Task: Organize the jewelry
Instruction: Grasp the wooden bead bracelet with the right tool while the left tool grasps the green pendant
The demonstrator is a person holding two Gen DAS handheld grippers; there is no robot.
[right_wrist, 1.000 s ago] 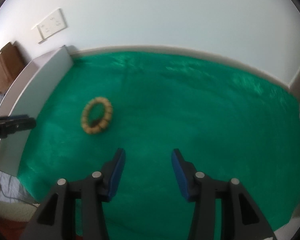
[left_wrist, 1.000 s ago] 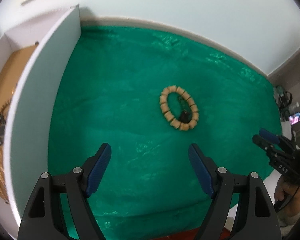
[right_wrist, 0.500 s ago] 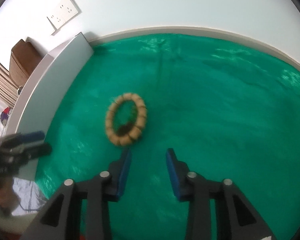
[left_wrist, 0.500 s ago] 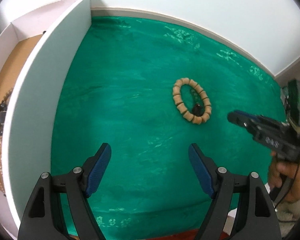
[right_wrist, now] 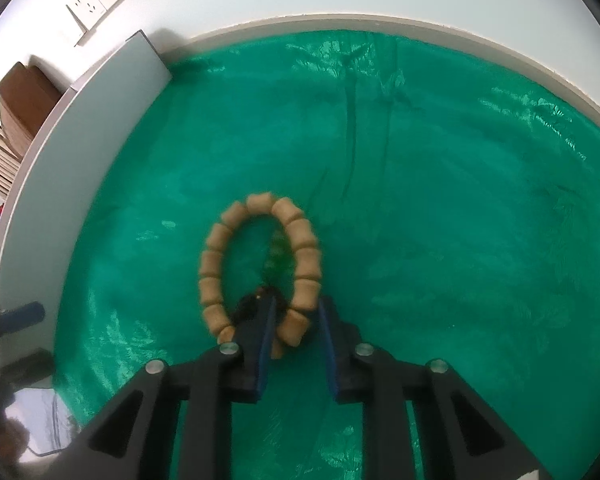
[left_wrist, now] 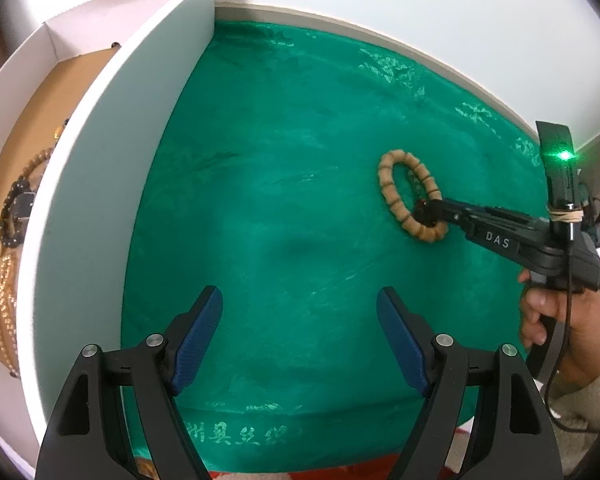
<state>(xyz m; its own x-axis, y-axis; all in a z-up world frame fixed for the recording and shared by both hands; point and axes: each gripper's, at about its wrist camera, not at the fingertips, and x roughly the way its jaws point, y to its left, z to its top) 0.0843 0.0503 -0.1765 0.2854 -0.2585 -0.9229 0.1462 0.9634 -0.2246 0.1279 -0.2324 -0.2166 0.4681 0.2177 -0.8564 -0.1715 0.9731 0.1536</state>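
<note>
My right tool point(right_wrist: 296, 320) has just been closing, and its jaws now pinch the near arc of the wooden bead bracelet point(right_wrist: 260, 268), one blue pad inside the ring and the other outside it, both pressed against the tan beads. The rest of the bracelet lies flat on the green cloth point(right_wrist: 440, 200) that covers the desk, stretching away ahead of the tool's tips. A small dark charm sits inside the ring, just beside the inner pad.

From the other side I see the same grip: the right tool point(left_wrist: 432, 210) reaches in at the bracelet point(left_wrist: 410, 196), with the person's hand point(left_wrist: 548, 312) wrapped round its handle.

My left tool point(left_wrist: 300, 336) hangs above bare cloth with its jaws spread wide and nothing between them, well apart from the bracelet, which lies ahead and to its right. To its left stands a white box point(left_wrist: 112, 128), its brown floor carrying several bead strands point(left_wrist: 8, 240).
</note>
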